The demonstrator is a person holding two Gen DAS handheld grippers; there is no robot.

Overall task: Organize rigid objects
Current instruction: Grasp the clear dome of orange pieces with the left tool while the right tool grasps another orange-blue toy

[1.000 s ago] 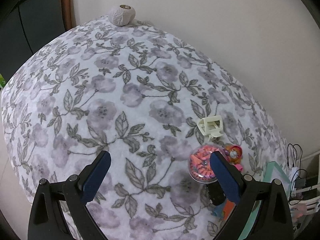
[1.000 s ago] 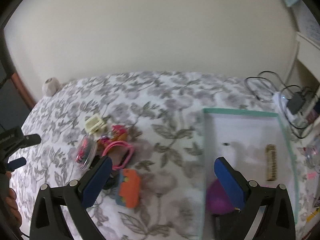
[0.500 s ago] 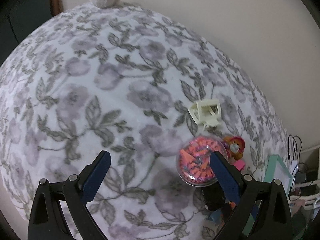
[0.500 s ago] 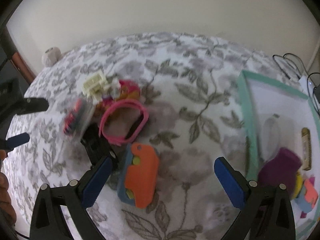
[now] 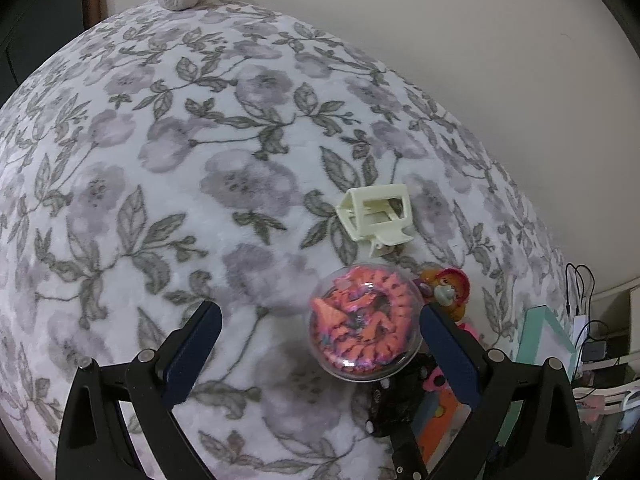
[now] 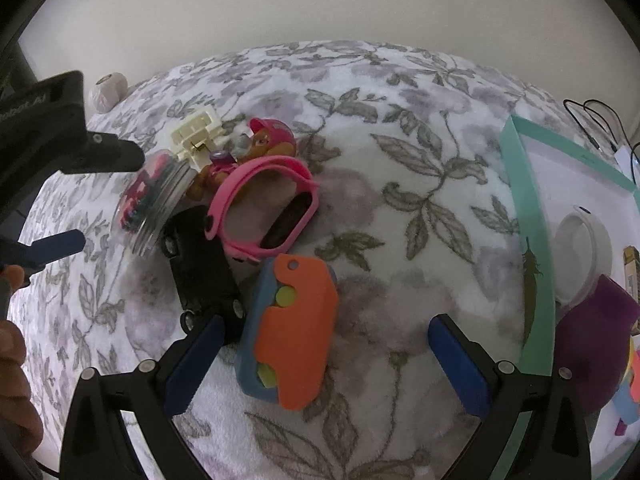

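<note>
A grey-floral fleece blanket (image 6: 400,184) carries a mint-rimmed white tray (image 6: 532,240) at the right. The right gripper (image 6: 326,344) gapes wide and empty over an orange-and-blue plastic toy car (image 6: 292,332). The left gripper (image 5: 316,332) — equally wide, gripping nothing — frames a clear round capsule of pink beads (image 5: 364,326), beside a cream plastic hair claw (image 5: 374,216).

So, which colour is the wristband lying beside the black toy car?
Pink; the wristband shows best in the right wrist view.

White lettering on the left gripper's black body (image 6: 38,120) is only partly legible.
</note>
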